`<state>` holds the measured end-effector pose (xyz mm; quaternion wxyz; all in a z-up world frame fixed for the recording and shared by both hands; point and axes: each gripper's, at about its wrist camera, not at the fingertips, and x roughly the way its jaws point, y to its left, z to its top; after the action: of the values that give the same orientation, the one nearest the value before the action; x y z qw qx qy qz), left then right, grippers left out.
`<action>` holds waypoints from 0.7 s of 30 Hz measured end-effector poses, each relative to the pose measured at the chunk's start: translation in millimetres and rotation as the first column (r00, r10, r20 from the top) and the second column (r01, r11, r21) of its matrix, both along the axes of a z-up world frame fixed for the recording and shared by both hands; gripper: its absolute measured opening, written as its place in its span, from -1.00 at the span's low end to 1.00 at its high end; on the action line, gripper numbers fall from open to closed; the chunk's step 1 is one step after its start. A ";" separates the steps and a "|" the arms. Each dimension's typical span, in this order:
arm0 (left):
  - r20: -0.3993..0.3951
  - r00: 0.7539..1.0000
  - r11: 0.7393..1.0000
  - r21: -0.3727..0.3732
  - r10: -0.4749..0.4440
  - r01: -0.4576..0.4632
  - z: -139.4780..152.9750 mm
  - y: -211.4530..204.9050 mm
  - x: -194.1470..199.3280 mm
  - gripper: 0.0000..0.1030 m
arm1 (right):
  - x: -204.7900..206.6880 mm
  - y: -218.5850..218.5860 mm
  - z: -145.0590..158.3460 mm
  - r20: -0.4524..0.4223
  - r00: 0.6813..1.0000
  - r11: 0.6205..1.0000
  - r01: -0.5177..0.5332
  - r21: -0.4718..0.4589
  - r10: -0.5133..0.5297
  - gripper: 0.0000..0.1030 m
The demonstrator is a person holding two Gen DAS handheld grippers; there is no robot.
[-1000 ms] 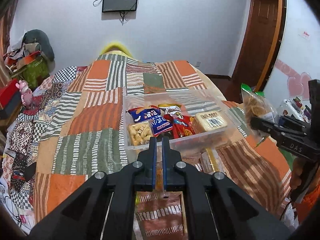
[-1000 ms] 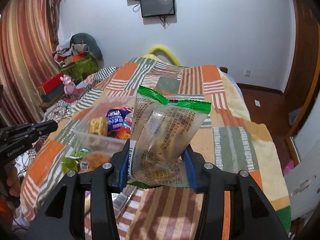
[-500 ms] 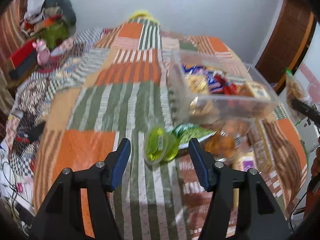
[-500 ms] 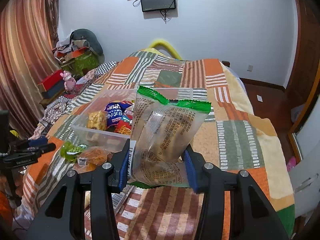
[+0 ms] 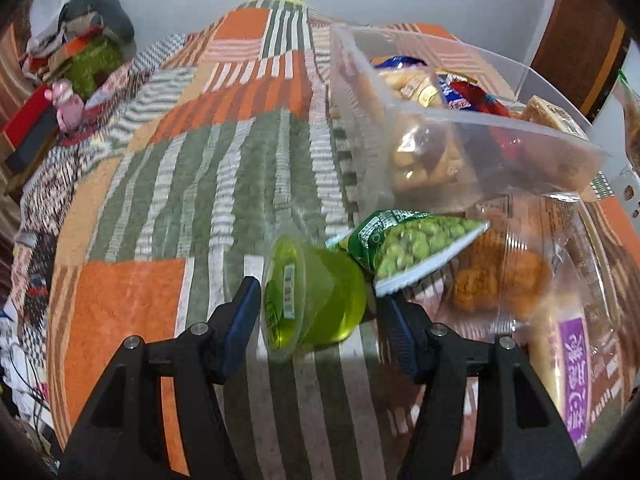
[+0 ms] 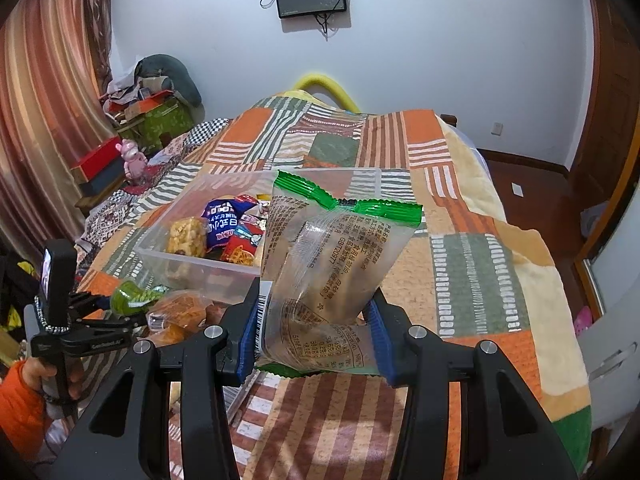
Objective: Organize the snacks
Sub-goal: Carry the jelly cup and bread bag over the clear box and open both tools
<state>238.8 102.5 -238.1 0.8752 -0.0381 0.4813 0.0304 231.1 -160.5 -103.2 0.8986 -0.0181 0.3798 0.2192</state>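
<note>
My left gripper (image 5: 318, 322) straddles the green jelly cup (image 5: 312, 300), which lies tipped on the bed; jaws closing, not yet gripping. Risk: the tapered cup squirts out. My right gripper (image 6: 316, 338) pinches a clear cracker packet (image 6: 332, 264) aloft; it may slip.

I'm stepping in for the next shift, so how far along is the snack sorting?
Done: several packets lie in the clear bin. In hand: the right gripper holds a clear green-topped packet; the left gripper, jaws closing, straddles the green jelly cup. Left on the blanket: the pea packet and wrapped pastries.
</note>
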 end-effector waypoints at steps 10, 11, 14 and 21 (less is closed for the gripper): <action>0.077 0.997 0.999 0.047 0.001 -0.005 23.8 5.2 -16.7 -0.23 | 1.7 1.2 2.2 0.005 1.000 1.000 -0.003 0.007 0.003 -0.15; 0.085 0.996 0.999 0.037 0.006 -0.009 29.2 8.3 -18.4 -0.23 | 2.1 1.1 3.6 0.009 1.000 1.000 -0.001 0.010 0.001 -0.15; 0.119 0.993 0.998 0.052 0.014 -0.021 46.0 11.5 -24.4 -0.23 | 3.1 2.0 8.0 0.019 1.000 1.000 -0.001 0.024 0.001 -0.15; 0.222 0.975 0.999 0.051 -0.020 0.009 92.7 -1.2 -16.5 -0.23 | 16.0 10.4 16.1 0.040 0.999 0.999 -0.002 0.043 0.000 -0.15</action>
<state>222.3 101.3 -145.4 0.9244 -0.0159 0.3798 0.0316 247.1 -150.1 -87.1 0.9061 -0.0031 0.3568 0.2273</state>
